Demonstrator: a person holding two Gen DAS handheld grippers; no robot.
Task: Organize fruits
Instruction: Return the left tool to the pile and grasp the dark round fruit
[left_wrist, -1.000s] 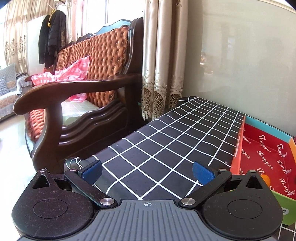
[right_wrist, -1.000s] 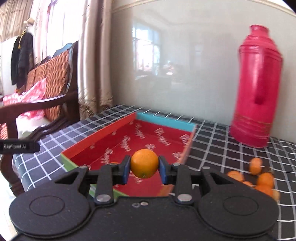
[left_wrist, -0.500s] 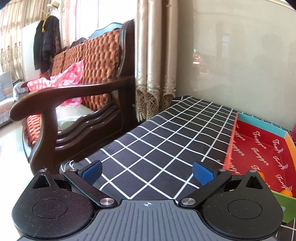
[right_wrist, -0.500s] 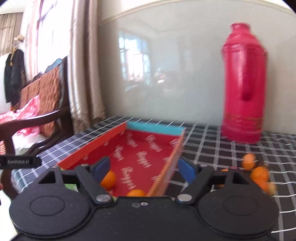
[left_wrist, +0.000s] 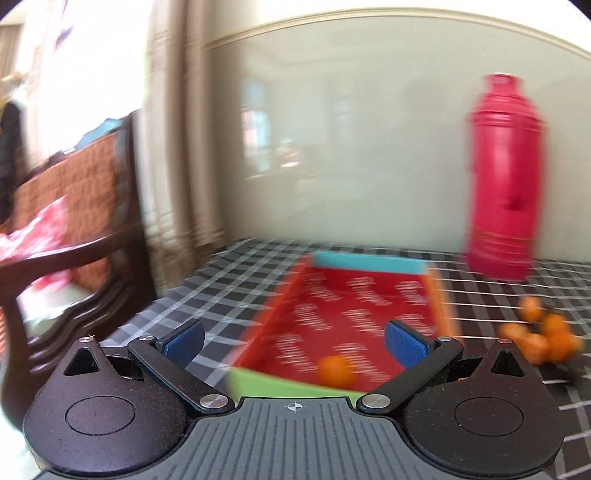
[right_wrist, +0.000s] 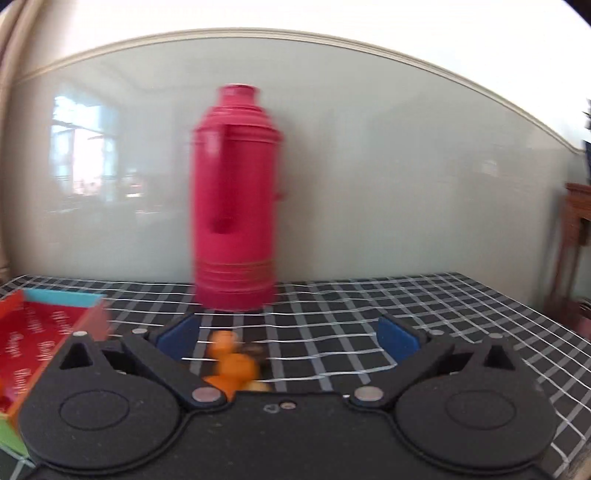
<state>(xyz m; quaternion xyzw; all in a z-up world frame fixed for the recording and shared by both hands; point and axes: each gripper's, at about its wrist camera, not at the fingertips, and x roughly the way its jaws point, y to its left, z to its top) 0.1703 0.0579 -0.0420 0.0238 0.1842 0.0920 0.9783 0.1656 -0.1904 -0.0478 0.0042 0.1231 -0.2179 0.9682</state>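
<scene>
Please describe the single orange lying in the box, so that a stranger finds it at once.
Find the tall red thermos by the wall. Left of it lies the red box. The orange sits alone inside, near the green front wall; the other oranges are piled outside on the tablecloth.

Lots of red and orange on a black-and-white grid

The cloth-covered table (right_wrist: 369, 332) is black with thin white check lines; the shallow cardboard box (left_wrist: 369, 264) has a red floor with pale lettering (too blurry to read), a turquoise far wall, orange side walls and a green near edge. Small round fruits (left_wrist: 543, 338) are orange, the tall plastic thermos (right_wrist: 236, 199) is pinkish red, and both grippers' finger pads (left_wrist: 184, 339) are blue.
</scene>
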